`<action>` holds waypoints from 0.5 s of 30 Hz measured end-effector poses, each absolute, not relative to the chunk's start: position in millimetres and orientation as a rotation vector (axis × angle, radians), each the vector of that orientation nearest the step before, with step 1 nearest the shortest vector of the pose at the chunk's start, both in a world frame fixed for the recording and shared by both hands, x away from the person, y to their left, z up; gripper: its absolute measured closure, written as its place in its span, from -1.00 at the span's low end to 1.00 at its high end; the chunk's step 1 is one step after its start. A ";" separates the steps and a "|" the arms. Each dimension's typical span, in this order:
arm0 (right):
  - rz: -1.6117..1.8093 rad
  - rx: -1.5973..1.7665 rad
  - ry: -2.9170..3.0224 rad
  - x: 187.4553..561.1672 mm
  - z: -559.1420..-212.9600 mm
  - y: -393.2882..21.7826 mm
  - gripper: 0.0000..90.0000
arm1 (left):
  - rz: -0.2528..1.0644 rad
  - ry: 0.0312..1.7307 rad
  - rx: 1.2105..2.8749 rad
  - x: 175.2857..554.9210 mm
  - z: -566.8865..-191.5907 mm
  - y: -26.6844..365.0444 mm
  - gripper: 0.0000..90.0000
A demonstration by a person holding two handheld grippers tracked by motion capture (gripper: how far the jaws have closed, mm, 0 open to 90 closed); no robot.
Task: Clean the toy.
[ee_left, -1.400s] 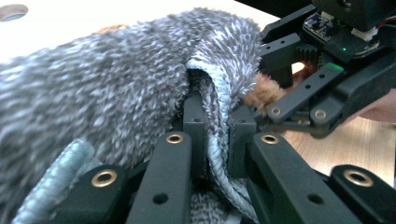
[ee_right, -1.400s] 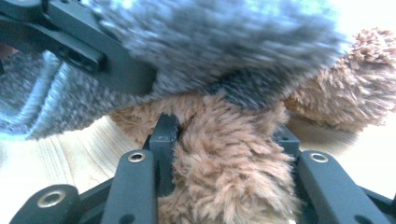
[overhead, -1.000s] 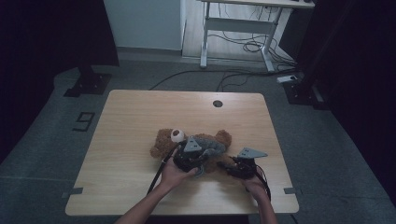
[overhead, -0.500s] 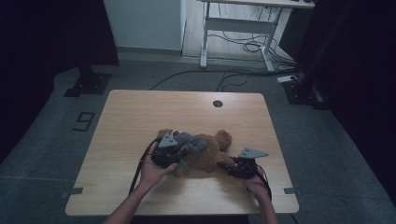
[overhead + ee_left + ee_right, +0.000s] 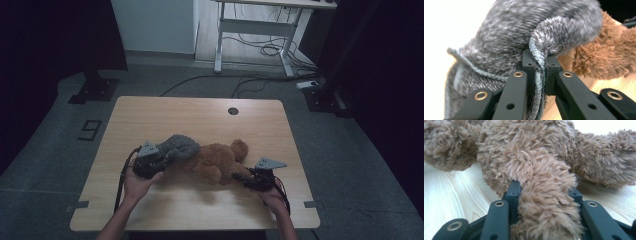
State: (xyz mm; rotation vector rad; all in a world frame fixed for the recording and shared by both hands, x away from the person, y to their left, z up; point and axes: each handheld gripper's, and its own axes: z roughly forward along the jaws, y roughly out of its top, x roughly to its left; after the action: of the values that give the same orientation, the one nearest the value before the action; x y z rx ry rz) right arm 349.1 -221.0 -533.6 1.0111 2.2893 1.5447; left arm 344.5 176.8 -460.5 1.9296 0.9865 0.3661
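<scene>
Your left hand-held gripper, clenched on the fuzzy grey knit hat, slid left; the hat is coming off the brown plush teddy bear, whose leg your right hand-held gripper grips.

Dim high view; gripper views bright, backgrounds blown out

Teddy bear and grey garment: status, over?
Left gripper shut on grey fleece garment hem. Right gripper shut on teddy bear limb. Garment covers bear's left end. Nothing in the way.

Grey floor, white desk behind
</scene>
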 end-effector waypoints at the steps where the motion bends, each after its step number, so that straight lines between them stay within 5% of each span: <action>1: 1.543 1.013 2.288 349.4 -533.8 -221.1 0.30 | 0.369 0.960 1.929 344.2 -454.7 171.9 0.82; 9: 1.534 1.019 2.286 349.5 -534.4 -222.9 0.31 | 0.316 0.736 1.973 348.8 -411.7 88.6 0.82; 15: 1.536 1.015 2.287 349.5 -534.6 -223.7 0.31 | 0.202 0.613 2.108 359.0 -419.2 1.4 0.82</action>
State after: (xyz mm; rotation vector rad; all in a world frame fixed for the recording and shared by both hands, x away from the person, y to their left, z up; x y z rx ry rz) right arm 349.5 -223.7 -534.6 1.0151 2.2874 1.5357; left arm 359.0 1.4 -419.2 2.1084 0.6126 0.2015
